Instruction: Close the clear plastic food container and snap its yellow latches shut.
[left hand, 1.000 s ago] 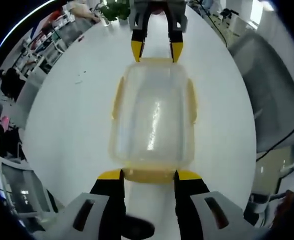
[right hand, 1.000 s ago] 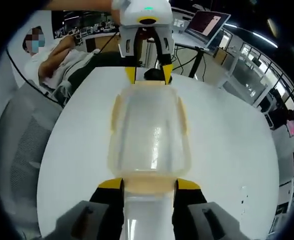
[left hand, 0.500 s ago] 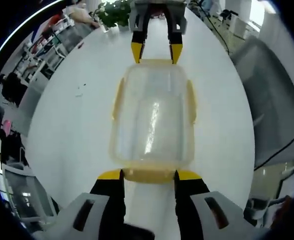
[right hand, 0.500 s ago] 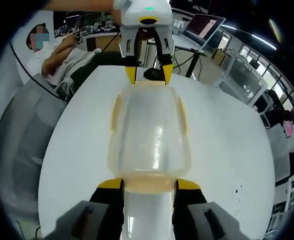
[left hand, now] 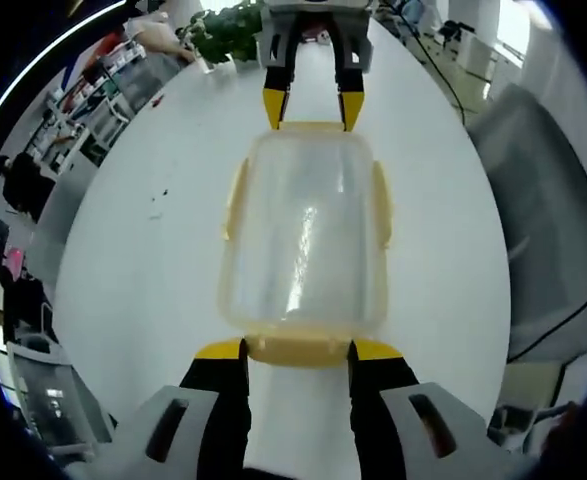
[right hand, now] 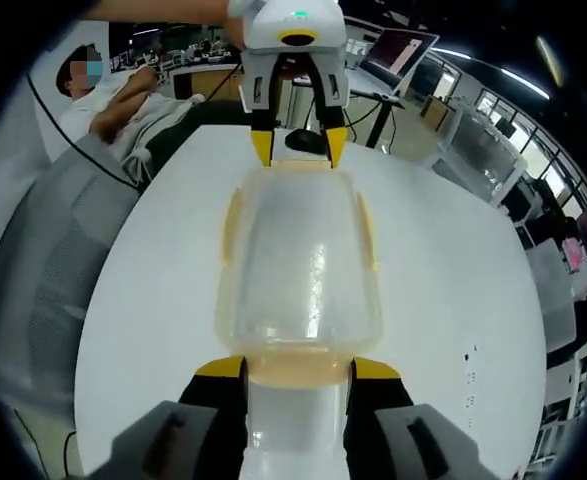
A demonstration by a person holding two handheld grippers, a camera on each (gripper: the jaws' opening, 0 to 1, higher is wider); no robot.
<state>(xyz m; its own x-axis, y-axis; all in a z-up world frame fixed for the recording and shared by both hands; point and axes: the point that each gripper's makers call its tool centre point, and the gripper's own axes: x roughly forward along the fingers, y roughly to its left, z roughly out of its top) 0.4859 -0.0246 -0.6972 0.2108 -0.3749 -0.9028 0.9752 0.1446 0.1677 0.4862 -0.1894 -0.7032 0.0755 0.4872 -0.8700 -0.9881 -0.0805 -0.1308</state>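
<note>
The clear container (left hand: 303, 235) sat mid-frame on the white tabletop (left hand: 143, 260), lid on. The left claw (left hand: 295, 350) and the right claw (right hand: 298, 368) stood spread wide, each straddling a yellow end latch (left hand: 298, 350). A plant (left hand: 223, 22) stood upper left; a grey chair (right hand: 48, 270) stood at the left edge.

The container (left hand: 303, 240) sits with bare white worktop (left hand: 143, 250) open along both long sides; each short end is blocked by a tool: left tool (left hand: 295, 350), right tool (left hand: 311, 98).
</note>
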